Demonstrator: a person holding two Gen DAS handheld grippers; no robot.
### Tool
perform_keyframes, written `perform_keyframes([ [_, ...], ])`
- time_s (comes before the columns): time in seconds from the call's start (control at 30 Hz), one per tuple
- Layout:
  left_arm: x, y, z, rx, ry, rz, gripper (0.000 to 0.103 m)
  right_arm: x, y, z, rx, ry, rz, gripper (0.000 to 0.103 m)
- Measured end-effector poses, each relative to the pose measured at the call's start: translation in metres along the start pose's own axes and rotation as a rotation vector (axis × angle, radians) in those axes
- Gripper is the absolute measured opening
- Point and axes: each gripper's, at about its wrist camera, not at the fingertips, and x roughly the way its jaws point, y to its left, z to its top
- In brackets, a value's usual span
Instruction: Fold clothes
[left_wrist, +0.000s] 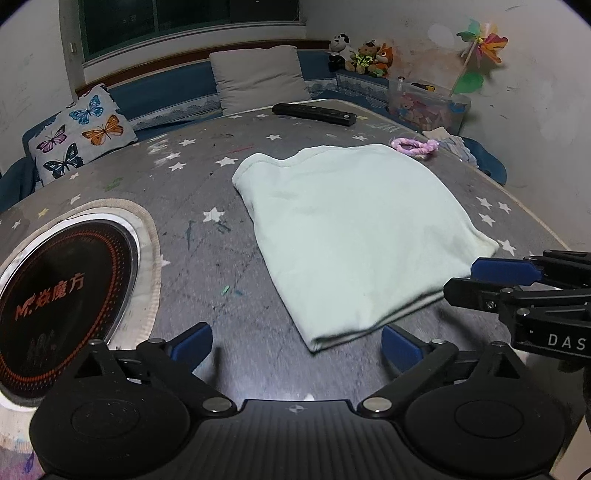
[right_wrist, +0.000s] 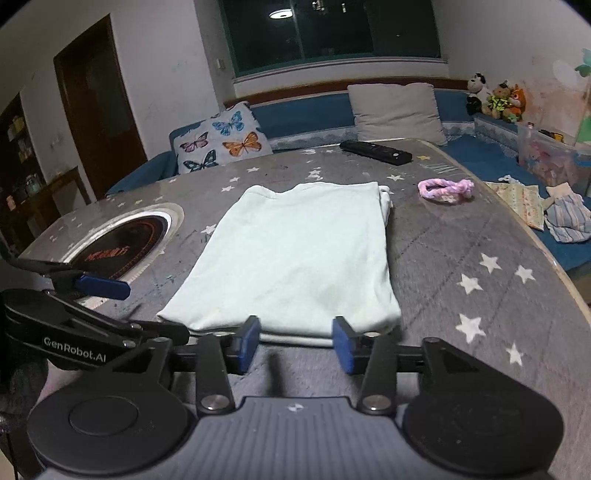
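Observation:
A pale mint-green garment (left_wrist: 351, 229) lies folded flat on the grey star-patterned table (left_wrist: 207, 192); it also shows in the right wrist view (right_wrist: 299, 254). My left gripper (left_wrist: 297, 345) is open and empty, just short of the garment's near corner. My right gripper (right_wrist: 295, 341) is open, its blue pads at the garment's near edge, with nothing between them. The right gripper shows from the side in the left wrist view (left_wrist: 476, 278), next to the garment's right corner. The left gripper shows at the left of the right wrist view (right_wrist: 110, 295).
A round induction hob (left_wrist: 62, 291) is set into the table at the left. A black remote (left_wrist: 314, 113) and a pink scrunchie (right_wrist: 445, 190) lie beyond the garment. Cushions, plush toys, a toy box (left_wrist: 424, 107) and loose cloths (right_wrist: 565, 218) sit on the blue bench.

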Motion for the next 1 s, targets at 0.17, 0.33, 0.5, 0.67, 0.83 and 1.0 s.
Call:
perform_keyframes([
  [0.17, -0.007, 0.002, -0.007, -0.001, 0.005, -0.004, 0.103, -0.008, 0.007, -0.005, -0.01, -0.013, -0.016, 0.079],
  [0.33, -0.013, 0.006, -0.015, -0.008, 0.009, 0.005, 0.103, -0.015, 0.013, -0.009, -0.004, -0.024, -0.029, 0.09],
  [0.5, -0.019, 0.011, -0.021, -0.019, 0.011, 0.008, 0.103, -0.02, 0.026, -0.014, -0.033, -0.025, -0.055, 0.103],
  [0.67, -0.024, 0.014, -0.025, -0.022, 0.005, 0.006, 0.103, -0.025, 0.035, -0.017, -0.045, -0.03, -0.076, 0.103],
  [0.83, -0.029, 0.019, -0.03, -0.021, -0.001, 0.01, 0.103, -0.028, 0.037, -0.019, -0.023, -0.031, -0.096, 0.103],
  [1.0, -0.036, 0.024, -0.033, -0.031, -0.015, 0.016, 0.103, -0.028, 0.038, -0.022, 0.0, -0.023, -0.119, 0.103],
])
